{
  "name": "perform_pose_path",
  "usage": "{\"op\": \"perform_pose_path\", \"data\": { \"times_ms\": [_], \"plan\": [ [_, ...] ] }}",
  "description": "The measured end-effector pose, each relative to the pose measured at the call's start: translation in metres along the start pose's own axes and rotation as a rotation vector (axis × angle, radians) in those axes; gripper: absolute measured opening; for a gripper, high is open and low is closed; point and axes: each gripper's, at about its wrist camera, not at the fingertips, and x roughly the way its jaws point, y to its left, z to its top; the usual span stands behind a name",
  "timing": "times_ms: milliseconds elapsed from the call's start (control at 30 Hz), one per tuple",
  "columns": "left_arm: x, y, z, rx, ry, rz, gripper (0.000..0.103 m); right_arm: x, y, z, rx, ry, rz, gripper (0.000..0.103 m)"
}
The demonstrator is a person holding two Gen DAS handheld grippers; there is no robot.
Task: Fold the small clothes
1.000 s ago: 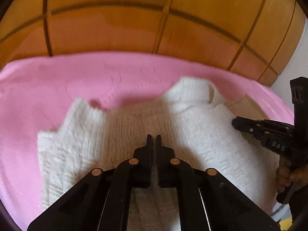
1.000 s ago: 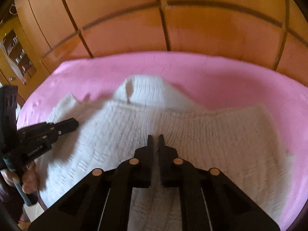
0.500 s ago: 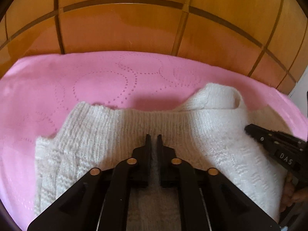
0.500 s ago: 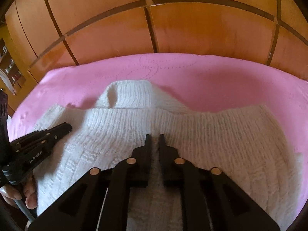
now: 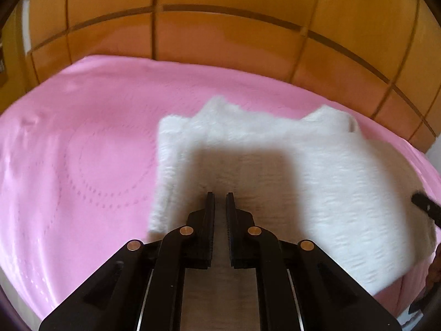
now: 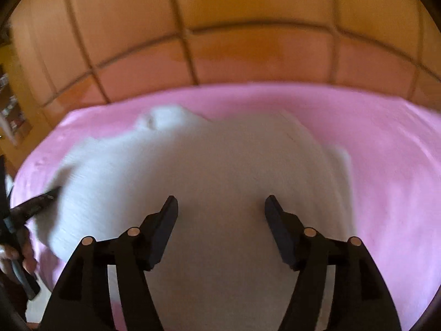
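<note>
My right gripper (image 6: pixel 220 201) was spread wide, jaws well apart, holding nothing; both fingertips hung over the middle of the white knit sweater (image 6: pixel 209 187), and whether they touched it could not be determined. My left gripper (image 5: pixel 220 197) was nearly closed, a narrow gap remaining between the jaws. White knit showed through that gap, but the frames did not establish whether fabric was pinched.

The wooden panelled wall (image 5: pixel 220 27) filled the upper part of both views. Below it, the pink bed cover (image 5: pixel 77 151) with dotted circular stitching occupied the middle and left of the left wrist view. The sweater lay flat on this cover, centre to right in the left view, centre in the right view, collar toward the wall. Both views were motion-blurred.

Count: one sweater, one cover, two grippers. A shelf (image 6: pixel 11 110) was visible at the left edge.
</note>
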Motion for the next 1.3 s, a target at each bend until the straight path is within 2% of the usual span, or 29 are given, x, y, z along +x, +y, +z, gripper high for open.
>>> {"op": "perform_pose_path", "data": {
  "times_ms": [100, 167, 200, 233, 300, 400, 533, 633, 767, 867, 1133, 1300],
  "plan": [
    [-0.018, -0.008, 0.001, 0.009, -0.009, 0.013, 0.007, -0.018, 0.001, -0.002, 0.01, -0.032, -0.012, 0.065],
    [-0.036, -0.018, -0.001, 0.022, -0.043, -0.017, 0.007, -0.031, 0.014, -0.004, -0.002, -0.061, 0.019, 0.066],
    [-0.046, -0.026, -0.004, 0.03, -0.059, -0.055, 0.007, -0.036, 0.021, -0.005, -0.011, -0.063, 0.041, 0.066],
    [-0.053, -0.033, -0.008, 0.046, -0.064, -0.081, 0.022, -0.041, 0.029, -0.008, -0.024, -0.064, 0.06, 0.066],
    [-0.066, -0.051, -0.02, 0.08, -0.076, -0.122, 0.043, -0.046, 0.047, -0.017, -0.067, -0.06, 0.098, 0.066],
    [-0.071, -0.075, -0.041, 0.14, -0.055, -0.185, 0.043, -0.047, 0.074, -0.037, -0.12, -0.039, 0.134, 0.066],
    [-0.042, -0.093, -0.069, 0.179, 0.042, -0.146, 0.043, -0.018, 0.078, -0.063, -0.144, 0.046, 0.092, 0.067],
    [-0.038, -0.095, -0.075, 0.206, 0.011, -0.127, 0.044, -0.016, 0.069, -0.066, -0.117, 0.018, 0.13, 0.068],
    [-0.053, -0.089, -0.07, 0.145, 0.005, -0.129, 0.044, -0.025, 0.063, -0.062, -0.09, 0.021, 0.14, 0.068],
    [-0.067, -0.086, -0.07, 0.139, -0.025, -0.075, 0.048, -0.037, 0.057, -0.058, -0.058, 0.005, 0.152, 0.069],
    [-0.088, -0.072, -0.071, 0.127, -0.057, -0.001, 0.048, -0.045, 0.019, -0.047, 0.021, -0.023, 0.059, 0.07],
    [-0.091, -0.059, -0.068, 0.11, -0.056, 0.026, 0.048, -0.041, -0.006, -0.048, 0.071, 0.012, 0.037, 0.069]
  ]
}}
